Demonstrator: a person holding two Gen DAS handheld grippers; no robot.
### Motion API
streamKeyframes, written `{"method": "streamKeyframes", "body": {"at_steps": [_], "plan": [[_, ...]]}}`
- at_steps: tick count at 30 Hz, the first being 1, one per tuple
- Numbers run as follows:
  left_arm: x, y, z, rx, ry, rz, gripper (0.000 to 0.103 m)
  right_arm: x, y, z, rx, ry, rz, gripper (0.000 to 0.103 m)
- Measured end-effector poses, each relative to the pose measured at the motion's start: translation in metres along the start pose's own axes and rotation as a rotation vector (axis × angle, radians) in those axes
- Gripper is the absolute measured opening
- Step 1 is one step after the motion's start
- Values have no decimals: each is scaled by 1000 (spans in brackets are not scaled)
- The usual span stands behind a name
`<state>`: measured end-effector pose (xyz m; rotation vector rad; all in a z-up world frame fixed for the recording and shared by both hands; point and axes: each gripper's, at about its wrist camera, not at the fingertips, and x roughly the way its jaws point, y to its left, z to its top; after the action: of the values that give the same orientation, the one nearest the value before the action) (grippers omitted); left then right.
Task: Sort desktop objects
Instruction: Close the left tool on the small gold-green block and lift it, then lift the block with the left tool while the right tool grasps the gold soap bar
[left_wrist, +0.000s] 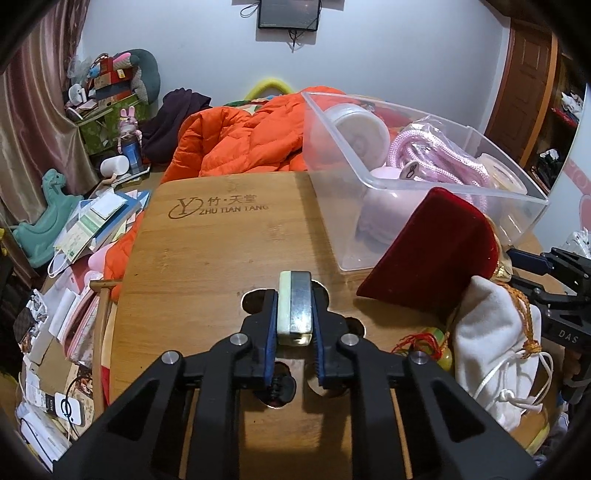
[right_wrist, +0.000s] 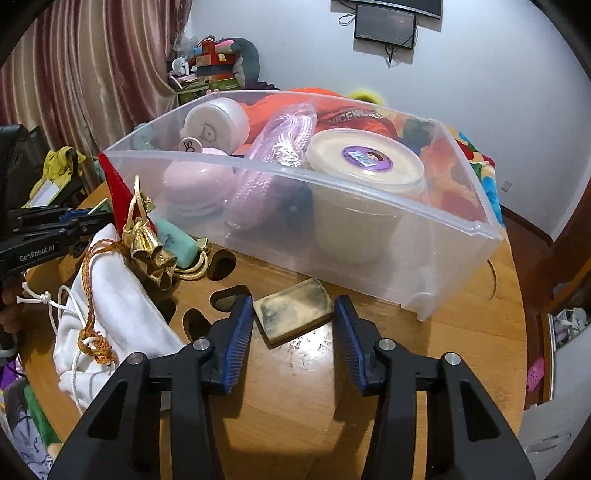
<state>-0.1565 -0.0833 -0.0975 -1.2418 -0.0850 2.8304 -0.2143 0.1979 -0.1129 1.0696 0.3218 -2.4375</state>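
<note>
Wooden table (right_wrist: 461, 350) | left claw (left_wrist: 294, 325) clamps block (left_wrist: 295, 306) | right claw (right_wrist: 293, 332) agape

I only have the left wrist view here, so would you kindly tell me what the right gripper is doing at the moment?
Observer: The right gripper is open, its jaws apart on either side of a smudged tan block lying flat on the wooden table.
Operator: Thank you. Is that block inside the clear plastic bin?
Observer: No, it lies on the table just in front of the clear plastic bin.
Operator: What sits in the bin's right part?
Observer: A cream tub whose lid bears a purple label.
Operator: Anything hidden behind the red velvet pouch?
Observer: A mint-green bar, beside gold bells.
</note>
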Motion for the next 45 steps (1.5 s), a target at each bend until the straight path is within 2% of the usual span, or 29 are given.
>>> {"method": "streamKeyframes", "body": {"at_steps": [12, 24, 27, 33, 38, 40, 42, 43, 45], "plan": [[-20, -2, -8, -23, -32, -1, 15, -17, -1, -11, 47, -19, 19, 42], [-55, -23, 0, 5, -114, -15, 15, -64, 0, -14, 74, -117, 16, 42], [-64, -30, 5, 17, -142, -22, 11, -74, -2, -14, 82, -145, 19, 42], [-81, -38, 16, 50, -194, -28, 11, -90, -7, -9, 96, -191, 24, 42], [-81, -28, 18, 44, -178, -30, 12, -91, -13, -7, 100, -200, 35, 42], [-74, -26, 13, 52, -151, -19, 17, -89, -14, -7, 110, -196, 43, 42], [-64, -24, 7, 55, -113, -34, 30, -85, -18, -8, 119, -190, 56, 42], [-60, -25, 5, 58, -105, -33, 33, -84, -18, -8, 122, -187, 59, 42], [-51, -27, -2, 83, -96, -5, 44, -80, -18, -8, 125, -180, 66, 42]]}}
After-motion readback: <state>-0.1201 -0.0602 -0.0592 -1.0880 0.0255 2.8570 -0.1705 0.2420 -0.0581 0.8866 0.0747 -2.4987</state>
